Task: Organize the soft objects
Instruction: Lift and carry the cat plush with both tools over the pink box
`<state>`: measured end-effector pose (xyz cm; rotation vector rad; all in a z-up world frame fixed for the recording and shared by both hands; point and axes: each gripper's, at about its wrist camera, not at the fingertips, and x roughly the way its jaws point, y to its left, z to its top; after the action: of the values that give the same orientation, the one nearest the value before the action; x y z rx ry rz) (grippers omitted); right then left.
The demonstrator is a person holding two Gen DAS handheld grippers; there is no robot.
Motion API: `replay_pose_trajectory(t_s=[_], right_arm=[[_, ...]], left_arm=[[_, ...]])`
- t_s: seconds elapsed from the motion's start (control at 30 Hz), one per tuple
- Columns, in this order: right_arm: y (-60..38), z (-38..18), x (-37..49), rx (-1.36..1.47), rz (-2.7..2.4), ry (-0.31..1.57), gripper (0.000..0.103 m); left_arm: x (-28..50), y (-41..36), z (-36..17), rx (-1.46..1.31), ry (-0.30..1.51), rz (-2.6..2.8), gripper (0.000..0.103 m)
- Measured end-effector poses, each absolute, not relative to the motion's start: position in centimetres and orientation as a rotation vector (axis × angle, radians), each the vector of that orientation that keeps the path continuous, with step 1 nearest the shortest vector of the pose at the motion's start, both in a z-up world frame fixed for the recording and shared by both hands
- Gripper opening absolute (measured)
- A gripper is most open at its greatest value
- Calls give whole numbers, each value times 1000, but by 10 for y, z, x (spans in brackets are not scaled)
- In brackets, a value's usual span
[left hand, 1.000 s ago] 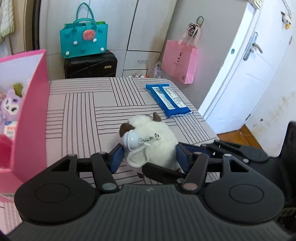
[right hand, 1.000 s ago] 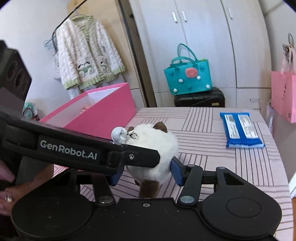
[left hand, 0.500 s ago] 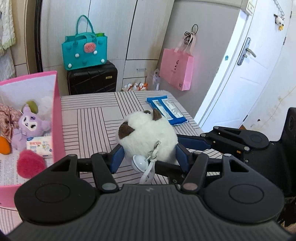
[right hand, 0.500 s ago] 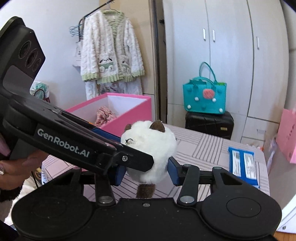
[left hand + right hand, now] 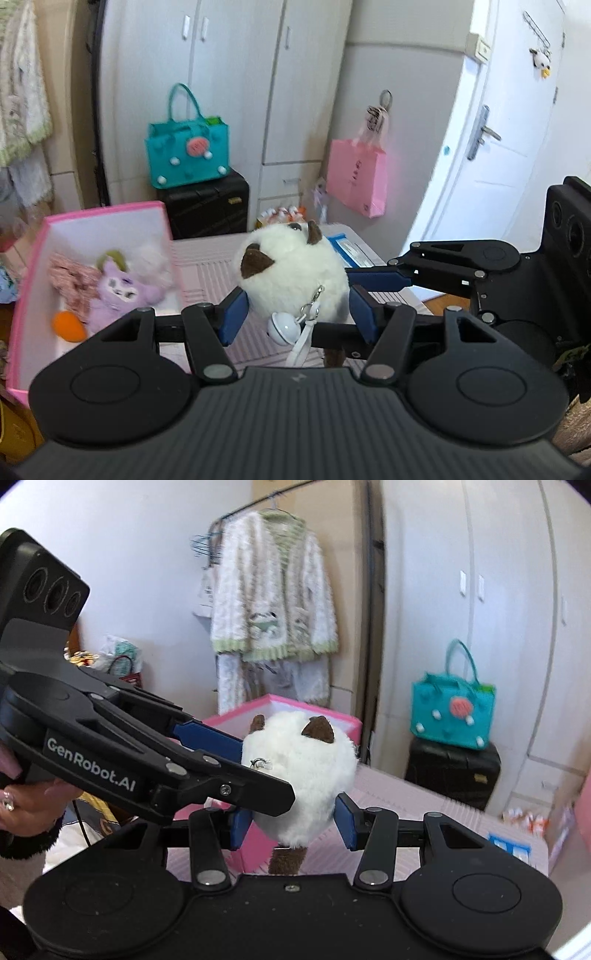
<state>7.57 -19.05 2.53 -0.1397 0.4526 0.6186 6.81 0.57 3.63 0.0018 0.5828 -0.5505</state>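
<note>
A round white plush with brown ears and a white bell keyring hangs in the air above the striped table. My left gripper is shut on its sides, blue pads pressed into the fur. From the right, my right gripper's fingers clamp the same plush. In the right wrist view the plush sits between the pads of my right gripper, its brown tail hanging below. There the left gripper's fingers grip it from the left. An open pink box stands to the left.
The box holds a purple plush, an orange item and pink frilly fabric. A blue packet lies behind the plush. Beyond are a teal bag on a black suitcase, a pink paper bag, a hanging cardigan and a hand.
Both grippers have lifted the white plush off the table and carried it higher. More of the inside of the pink box now shows on the left.
</note>
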Motion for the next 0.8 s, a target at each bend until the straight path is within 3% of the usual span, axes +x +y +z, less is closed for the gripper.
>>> replay_pose_trajectory(t_s=[0.3, 0.5, 0.8], right_arm=[[-139, 47, 102, -189, 782, 387, 53], [-98, 49, 140, -139, 872, 454, 53], [-52, 7, 186, -64, 917, 552, 53]], left_arm=[[67, 60, 56, -9, 539, -386, 59], [92, 88, 58, 3, 581, -300, 59], [139, 120, 21, -6, 692, -207, 59]])
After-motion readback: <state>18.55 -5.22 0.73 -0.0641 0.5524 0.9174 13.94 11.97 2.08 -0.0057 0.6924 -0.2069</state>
